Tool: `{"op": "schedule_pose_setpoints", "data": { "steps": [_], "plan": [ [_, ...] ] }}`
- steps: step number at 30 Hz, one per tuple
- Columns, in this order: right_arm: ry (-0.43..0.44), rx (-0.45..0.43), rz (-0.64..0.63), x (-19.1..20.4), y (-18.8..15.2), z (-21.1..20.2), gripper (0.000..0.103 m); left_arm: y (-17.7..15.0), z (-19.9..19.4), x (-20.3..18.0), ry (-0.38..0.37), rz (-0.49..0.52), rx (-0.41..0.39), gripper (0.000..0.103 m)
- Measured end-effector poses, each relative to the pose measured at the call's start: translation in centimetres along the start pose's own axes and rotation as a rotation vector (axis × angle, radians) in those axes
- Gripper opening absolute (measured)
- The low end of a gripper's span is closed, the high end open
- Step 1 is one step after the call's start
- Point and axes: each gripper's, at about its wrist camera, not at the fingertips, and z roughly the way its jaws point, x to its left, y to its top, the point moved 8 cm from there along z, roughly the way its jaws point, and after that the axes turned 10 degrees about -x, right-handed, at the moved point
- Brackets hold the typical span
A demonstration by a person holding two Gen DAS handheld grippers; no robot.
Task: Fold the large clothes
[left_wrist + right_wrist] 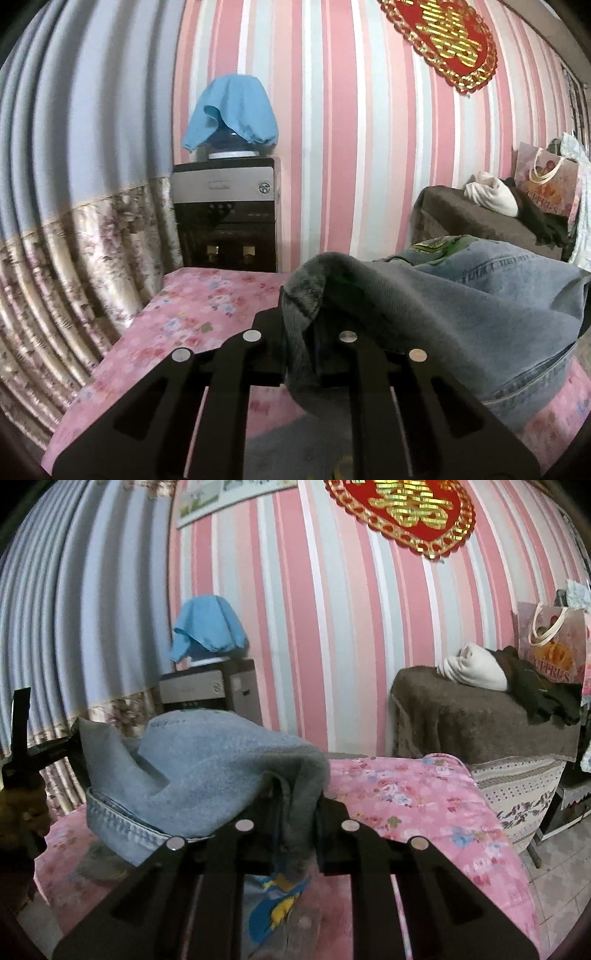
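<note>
Now the denim jacket [461, 295] is being held up off the pink floral bedspread [192, 314], its grey fleece lining [229, 760] turned outward and draped across both tools. Its edge is being pinched by the left gripper [299, 325], whose jaws are clamped together on the fleece fold. On the other side, a bunched fold is being gripped by the right gripper [295, 808], jaws likewise closed on fabric. A cuff [122, 830] is hanging at the left in the right wrist view. Behind, a water dispenser [225, 214] is being covered by a blue cloth [231, 110], against the striped wallpaper [332, 129]. A brown-covered cabinet [480, 716] is being loaded with a white bundle [472, 668].
</note>
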Motion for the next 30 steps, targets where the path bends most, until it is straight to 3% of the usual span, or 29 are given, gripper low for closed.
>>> {"op": "schedule_pose_setpoints", "data": {
  "steps": [8,14,17,22,30],
  "plan": [
    [0.023,-0.067,-0.019,3.3,-0.3,-9.7,0.014,-1.0,-11.1,1.4,0.018,-0.036,-0.054,0.011],
    [0.004,-0.075,-0.023,4.5,-0.3,-13.9,0.014,-1.8,-15.9,2.0,0.027,-0.031,-0.049,0.016],
    [-0.017,-0.058,-0.017,4.3,-0.3,-13.1,0.014,-2.1,-15.2,2.0,0.036,-0.030,-0.034,0.016],
    [-0.068,-0.101,-0.037,4.0,0.8,-10.9,0.014,-1.1,-12.6,1.8,0.064,-0.032,-0.065,0.016],
    [-0.136,-0.151,-0.062,2.4,3.6,-4.1,0.015,1.9,-5.7,0.7,0.097,-0.015,-0.105,0.016]
  ]
}}
